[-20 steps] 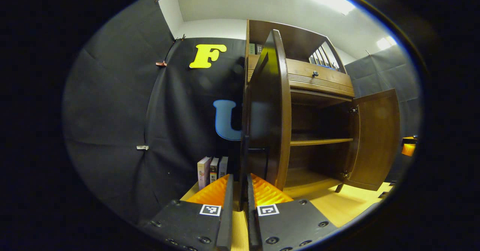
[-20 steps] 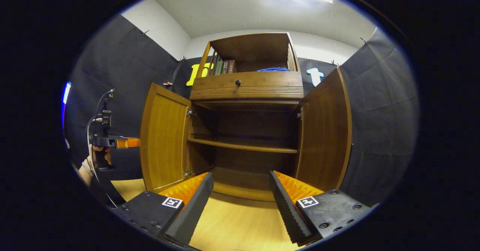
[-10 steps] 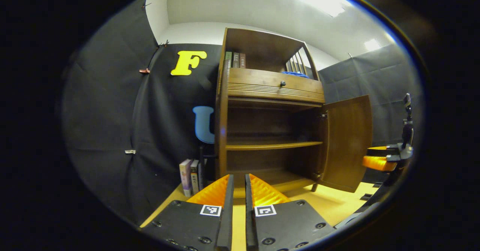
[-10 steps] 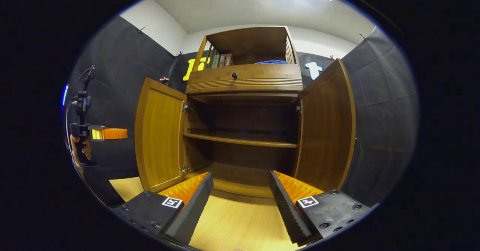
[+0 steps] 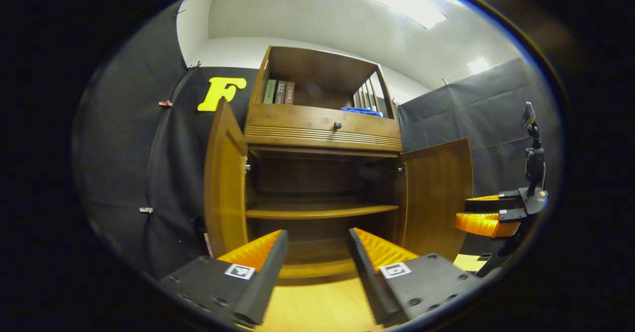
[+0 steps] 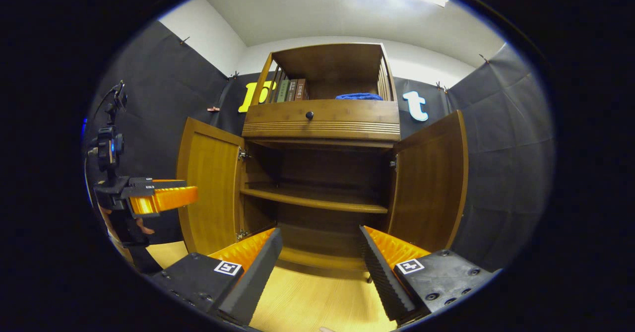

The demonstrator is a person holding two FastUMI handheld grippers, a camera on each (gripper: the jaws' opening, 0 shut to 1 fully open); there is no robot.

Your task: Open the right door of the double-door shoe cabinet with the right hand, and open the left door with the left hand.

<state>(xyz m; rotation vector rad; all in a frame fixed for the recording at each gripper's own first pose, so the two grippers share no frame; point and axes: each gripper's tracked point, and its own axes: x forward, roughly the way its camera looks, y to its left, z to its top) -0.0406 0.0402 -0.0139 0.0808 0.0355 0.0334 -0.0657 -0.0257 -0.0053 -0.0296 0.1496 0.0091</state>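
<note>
We face the shoe cabinet (image 6: 322, 123) from the front, and both of its lower doors stand swung out. In the right gripper view, the left door (image 6: 211, 183) hangs open on the left side and the right door (image 6: 431, 178) on the right, with the bare middle shelf (image 6: 315, 200) and the dark interior between them. Our right gripper (image 6: 320, 252) hangs in front of the opening with its fingers spread wide, gripping nothing and well apart from either door. In the left gripper view, our left gripper (image 5: 315, 252) is likewise spread wide and empty, aimed at the cabinet's lower compartment between the left door (image 5: 223, 188) and right door (image 5: 436, 193). Above the doors we see a drawer with a dark knob (image 6: 309, 115), and on the top shelf some books (image 6: 291, 90) and a blue cloth (image 6: 359, 96). The wooden floor (image 6: 307, 302) lies beneath our fingers.
</note>
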